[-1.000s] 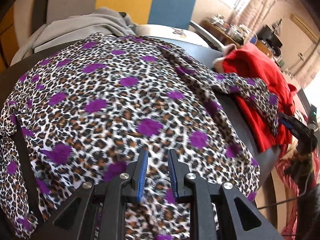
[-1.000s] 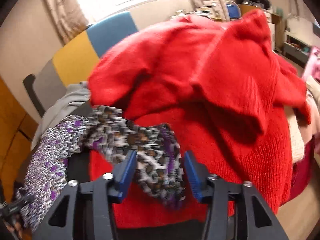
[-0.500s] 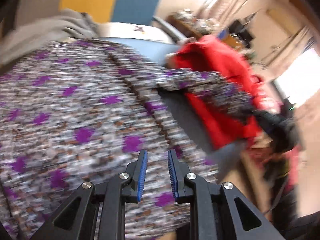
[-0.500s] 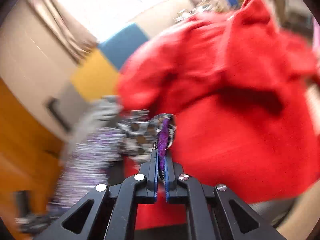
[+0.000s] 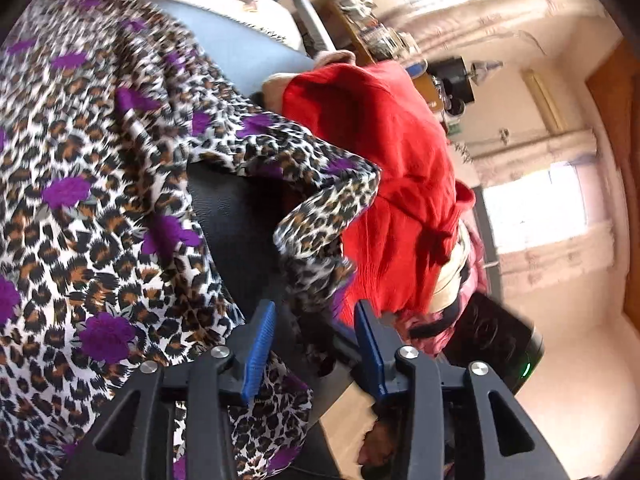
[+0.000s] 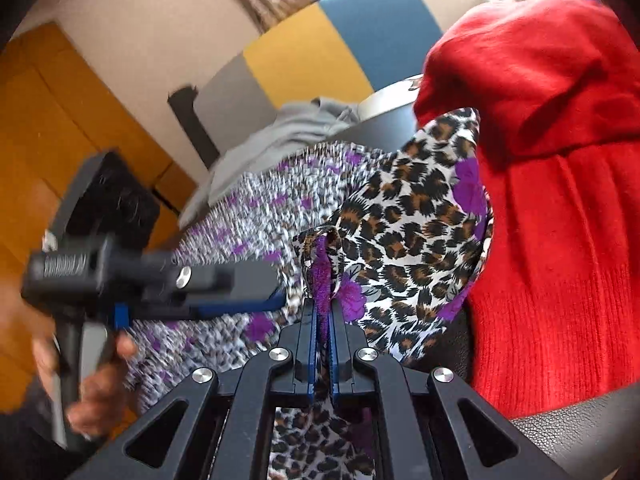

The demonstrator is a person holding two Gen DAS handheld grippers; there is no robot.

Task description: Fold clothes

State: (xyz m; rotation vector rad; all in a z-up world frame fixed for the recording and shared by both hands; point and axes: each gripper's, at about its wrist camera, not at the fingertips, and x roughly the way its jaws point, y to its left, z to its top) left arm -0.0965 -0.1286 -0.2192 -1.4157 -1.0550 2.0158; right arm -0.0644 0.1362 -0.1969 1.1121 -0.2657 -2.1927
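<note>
Clamping a bunched fold of the leopard-print garment between its blue pads, the right gripper is fully closed, and the cloth rises out of the jaws in a loose loop. The left gripper is opening its jaws; a hanging part of the same garment lies between and just behind them, but the pads do not press on it. In the right wrist view this left gripper comes in from the left side, held by the person's hand, with its tips close beside the pinched fold.

Most of the garment lies spread over a dark table, and one sleeve bridges across a bare part of it. A red sweater is heaped just beside the held cloth and touches it at the right. Behind the garment a grey garment lies, and further back stands a panel in grey, yellow and blue.
</note>
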